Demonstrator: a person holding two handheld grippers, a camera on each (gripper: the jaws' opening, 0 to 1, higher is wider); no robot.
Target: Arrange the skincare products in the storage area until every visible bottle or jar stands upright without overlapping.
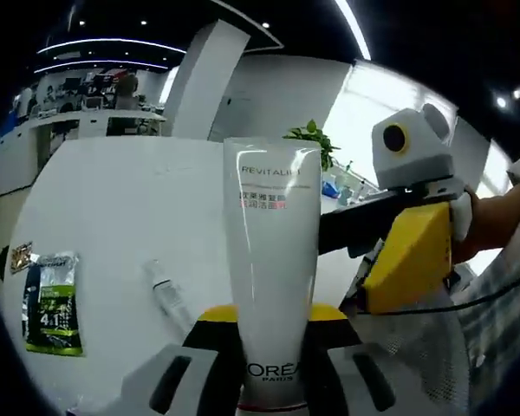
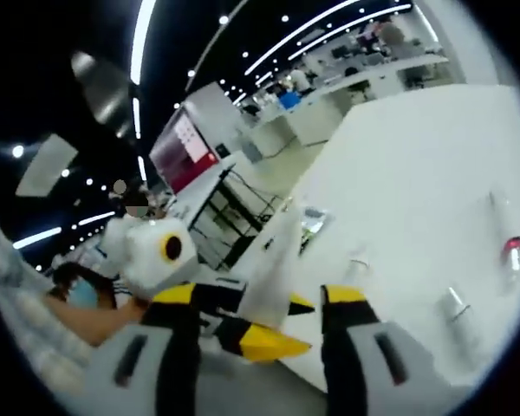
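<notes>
A white L'Oréal Revitalift tube (image 1: 271, 260) stands cap-down between the jaws of my left gripper (image 1: 273, 319), which is shut on its lower part. My right gripper (image 1: 407, 256), yellow with a white box on top, reaches in from the right and sits just beside the tube, held by a person's hand. In the right gripper view the same tube (image 2: 273, 264) shows edge-on ahead of my right gripper (image 2: 258, 299), whose jaws stand wide open. The left gripper (image 2: 247, 336) with its yellow tips lies low between them. Whether the right jaws touch the tube I cannot tell.
A green sachet (image 1: 52, 303) and a small clear vial (image 1: 166, 290) lie on the white table (image 1: 130, 199). Small bottles (image 2: 455, 303) and a red-tipped one (image 2: 511, 251) lie farther out on the table (image 2: 416, 147). A potted plant (image 1: 312, 139) stands behind.
</notes>
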